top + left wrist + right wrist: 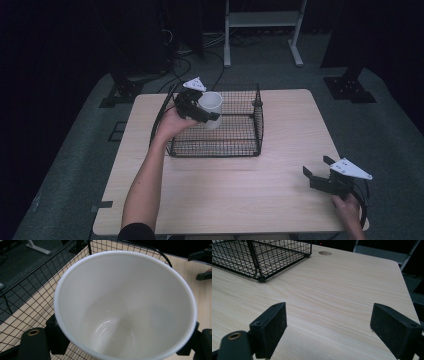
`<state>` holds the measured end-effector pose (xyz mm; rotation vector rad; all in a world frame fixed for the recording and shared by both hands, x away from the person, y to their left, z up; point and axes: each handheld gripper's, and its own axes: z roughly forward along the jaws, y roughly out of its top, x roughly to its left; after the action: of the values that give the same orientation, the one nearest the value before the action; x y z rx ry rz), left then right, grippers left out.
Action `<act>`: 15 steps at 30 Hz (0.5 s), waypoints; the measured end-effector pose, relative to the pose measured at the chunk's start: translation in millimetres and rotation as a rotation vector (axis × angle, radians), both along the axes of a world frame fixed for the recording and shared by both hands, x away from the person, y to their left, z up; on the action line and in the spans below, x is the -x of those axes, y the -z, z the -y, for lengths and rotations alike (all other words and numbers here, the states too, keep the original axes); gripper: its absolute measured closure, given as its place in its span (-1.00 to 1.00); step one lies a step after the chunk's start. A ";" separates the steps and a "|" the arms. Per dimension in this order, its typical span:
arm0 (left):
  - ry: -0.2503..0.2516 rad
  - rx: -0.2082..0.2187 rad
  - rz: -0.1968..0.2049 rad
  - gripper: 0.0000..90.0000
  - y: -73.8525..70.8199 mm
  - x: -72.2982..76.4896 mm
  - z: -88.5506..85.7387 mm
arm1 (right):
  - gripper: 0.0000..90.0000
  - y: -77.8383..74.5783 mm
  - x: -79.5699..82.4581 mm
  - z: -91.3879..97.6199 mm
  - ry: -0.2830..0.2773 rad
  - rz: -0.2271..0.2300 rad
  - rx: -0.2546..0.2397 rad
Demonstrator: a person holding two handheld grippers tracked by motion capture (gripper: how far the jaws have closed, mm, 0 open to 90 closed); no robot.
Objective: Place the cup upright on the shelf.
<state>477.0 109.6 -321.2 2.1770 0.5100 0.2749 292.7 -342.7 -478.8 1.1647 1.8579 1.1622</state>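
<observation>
A white cup (211, 108) hangs over the left part of a black wire basket (239, 148), gripped by my left gripper (202, 111), which is shut on it. Seen from the left gripper view, the cup (125, 302) gapes toward the camera, empty inside, with the black pads (56, 336) pressing on its outer wall and the basket mesh (30, 295) below it. My right gripper (316, 167) rests low near the table's front right corner, open, with bare wood between its fingers (270, 326).
The light wooden table (280, 200) has open surface in front of and to the right of the basket. A round hole (325, 253) sits in the tabletop beyond the basket's corner. Stand legs and cables lie on the dark floor behind the table.
</observation>
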 end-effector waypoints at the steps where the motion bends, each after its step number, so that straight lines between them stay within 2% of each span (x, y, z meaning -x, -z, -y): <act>1: -0.003 -0.008 0.009 -0.54 0.8 -1.2 0.8 | -0.71 0.0 0.0 0.0 0.000 0.000 0.000; 5: -0.008 -0.009 0.028 -0.54 3.7 -4.9 3.6 | -0.71 0.0 -0.1 0.2 0.000 0.000 -0.001; 10: -0.008 -0.026 0.029 -0.54 9.1 -10.8 9.2 | -0.71 0.0 -0.2 0.5 0.000 0.000 -0.004; 15: -0.003 -0.025 0.011 -0.54 14.9 -16.9 12.7 | -0.71 0.0 -0.2 0.5 -0.001 0.000 -0.004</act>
<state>493.9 96.8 -336.1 2.1981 0.5058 0.2960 292.9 -343.2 -478.8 1.1665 1.8566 1.1671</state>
